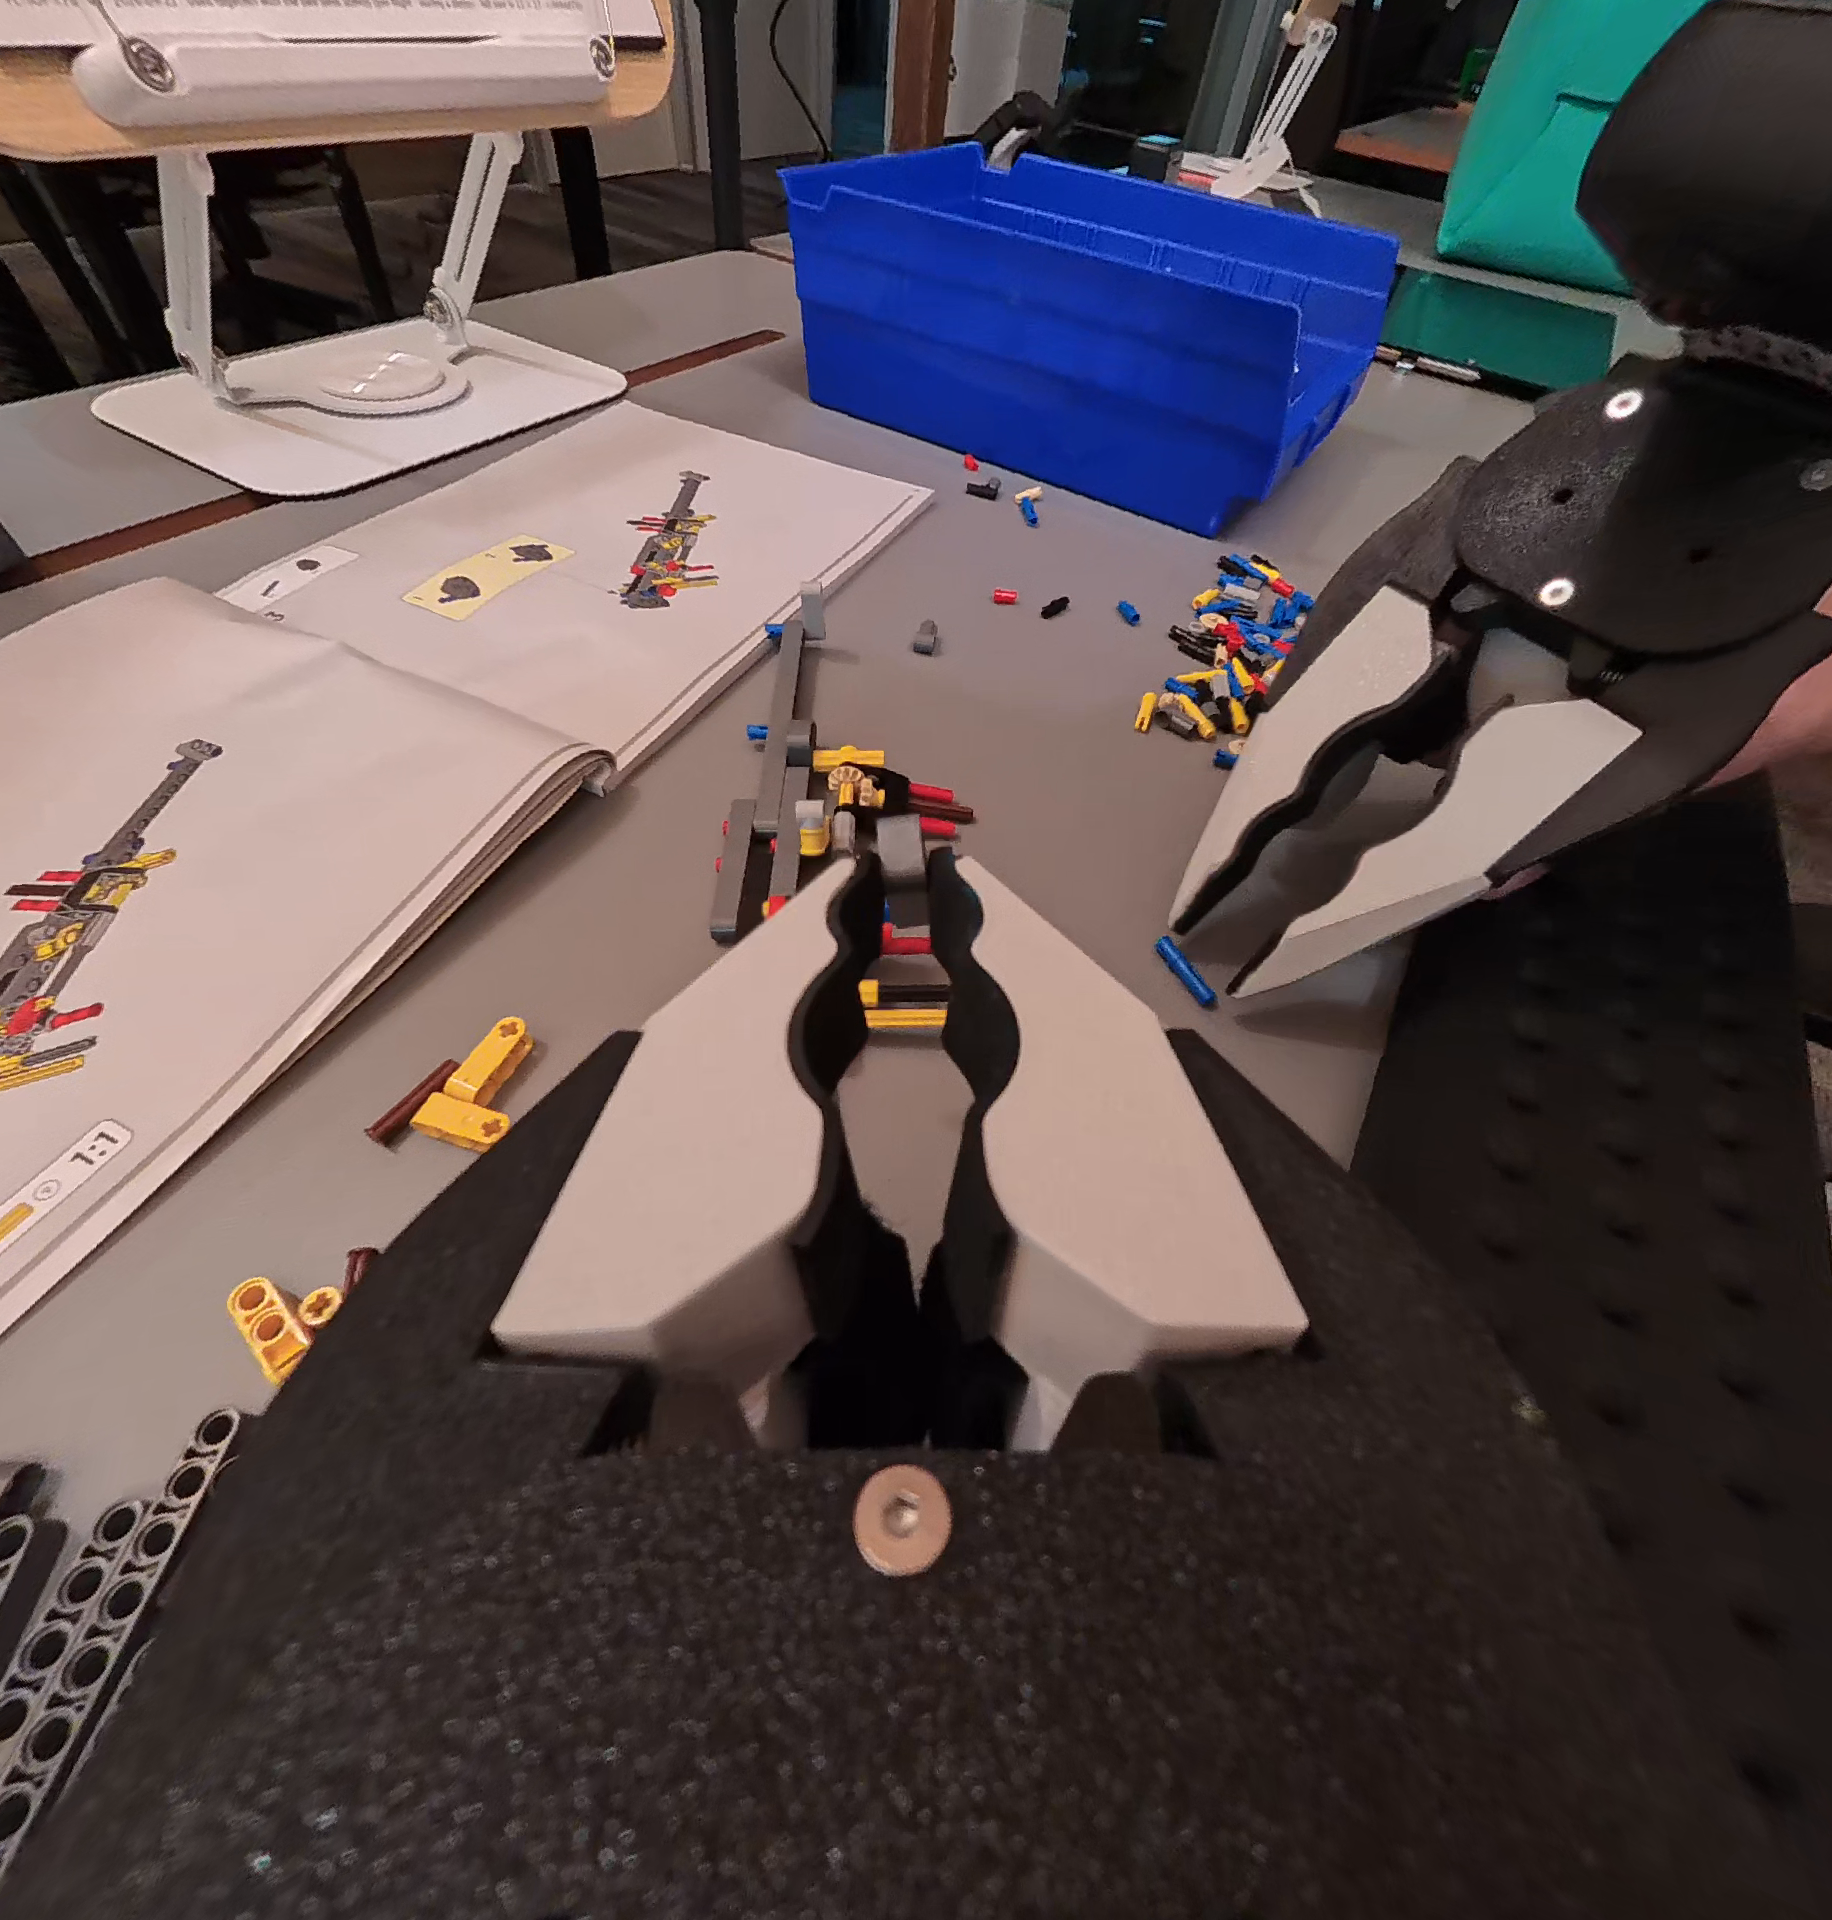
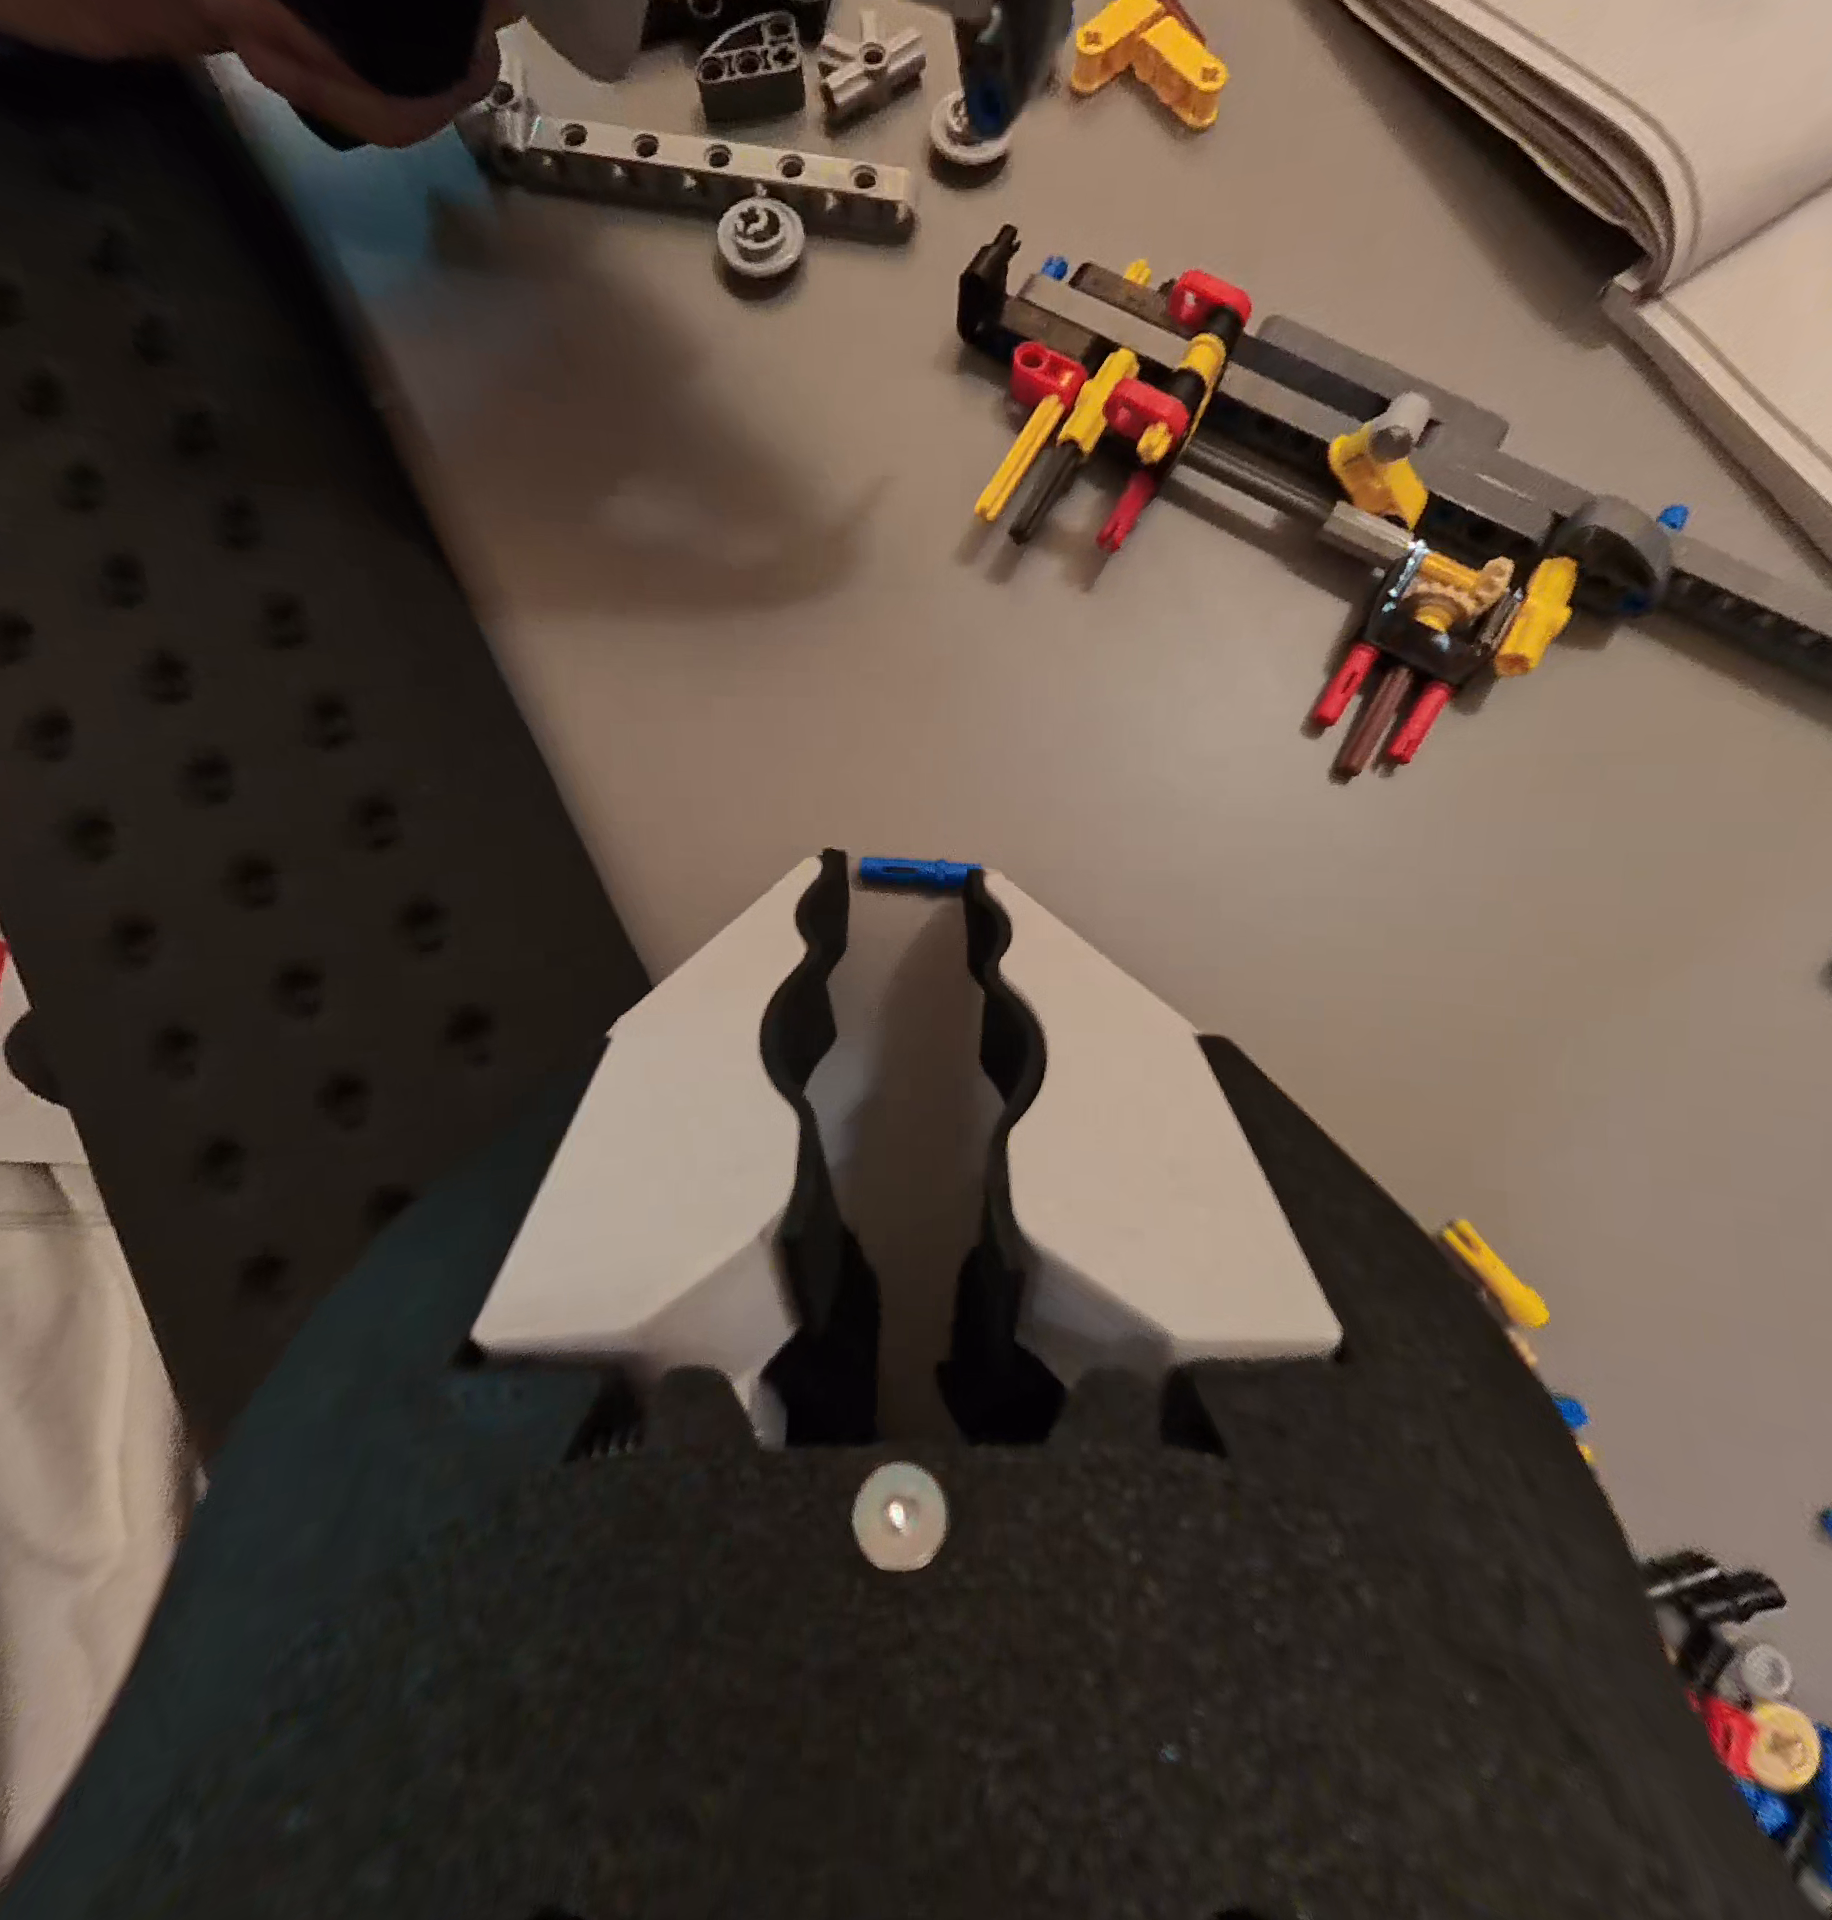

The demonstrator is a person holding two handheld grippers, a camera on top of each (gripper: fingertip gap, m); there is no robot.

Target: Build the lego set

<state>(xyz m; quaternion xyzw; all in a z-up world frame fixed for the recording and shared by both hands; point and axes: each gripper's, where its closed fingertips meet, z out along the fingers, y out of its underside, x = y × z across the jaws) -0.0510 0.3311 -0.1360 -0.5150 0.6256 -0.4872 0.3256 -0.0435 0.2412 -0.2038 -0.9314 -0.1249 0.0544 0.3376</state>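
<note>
At the far left, an open paper instruction booklet (image 1: 372, 727) lies flat on the smooth grey table (image 1: 1047, 675), and loose yellow plastic connectors (image 1: 476, 1086) sit just near of it. The left gripper (image 1: 904, 868), grey wedge fingers with wavy black rubber pads, reaches forward low over the table, its tips clamped on a small grey block at the near end of the long partly built lego model (image 1: 787, 769). That model, a slim grey beam bristling with red, yellow and black pins, lies along the table beside the booklet's right edge. Further right, the right gripper (image 1: 1208, 961) tilts steeply down, its jaws parted and its tips on the table around a short blue plastic pin (image 2: 907, 871); whether it pinches the pin I cannot tell. Beyond lies a heap of small mixed pins (image 1: 1229, 649). Far behind stands a blue plastic bin (image 1: 1078, 332); its contents are hidden.
</note>
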